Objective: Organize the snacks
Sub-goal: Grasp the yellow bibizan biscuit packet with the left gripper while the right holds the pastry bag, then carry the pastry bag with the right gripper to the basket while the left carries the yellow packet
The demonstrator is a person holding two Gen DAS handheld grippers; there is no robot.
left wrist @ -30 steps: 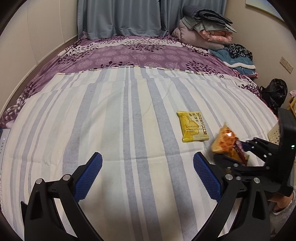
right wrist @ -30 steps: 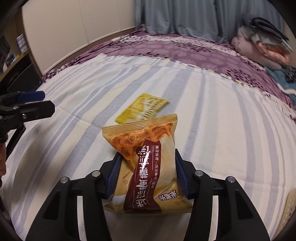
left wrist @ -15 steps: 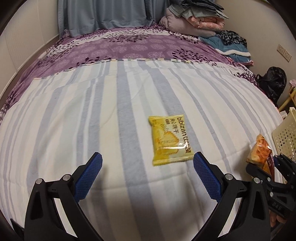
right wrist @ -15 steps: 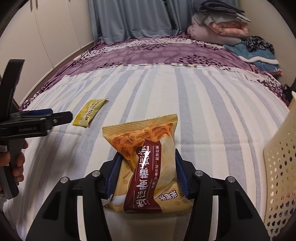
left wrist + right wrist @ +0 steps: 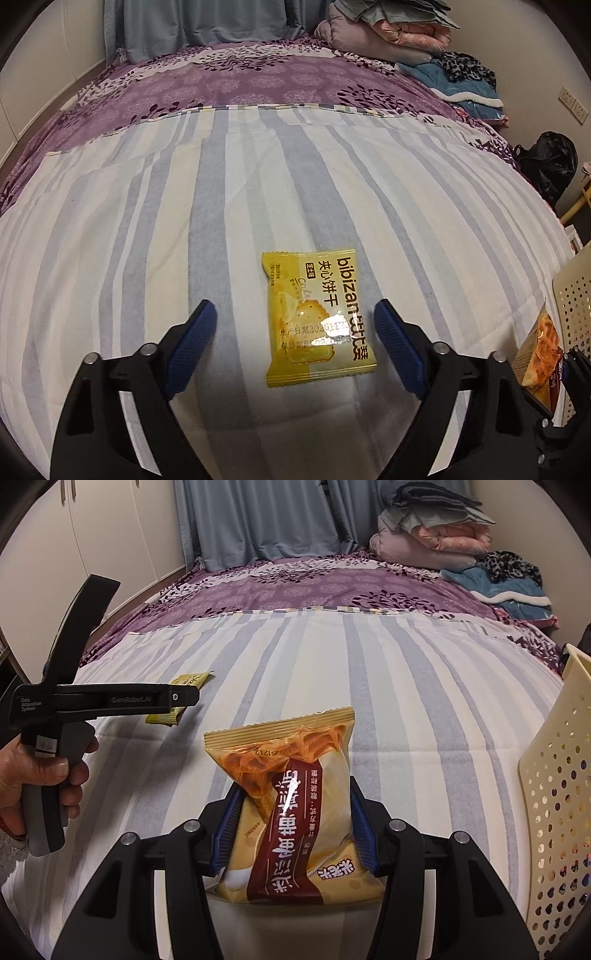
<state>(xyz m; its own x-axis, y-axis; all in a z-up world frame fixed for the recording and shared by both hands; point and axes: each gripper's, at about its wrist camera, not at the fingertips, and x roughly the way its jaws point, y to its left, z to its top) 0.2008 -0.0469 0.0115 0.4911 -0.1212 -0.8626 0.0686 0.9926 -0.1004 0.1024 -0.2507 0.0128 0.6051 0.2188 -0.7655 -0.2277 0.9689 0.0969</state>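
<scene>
Your left gripper hangs low over the bed with its jaws spread wide and empty. The yellow biscuit packet lies flat between them, nearer the right jaw, its long axis running straight ahead. Your right gripper has its jaws clamped on the chip bag; the basket stands just right of it, probably within easy reach.

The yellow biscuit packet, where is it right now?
The flat yellow biscuit packet lies on the striped bedsheet, between the open left gripper's fingers, nearer the right one.
</scene>
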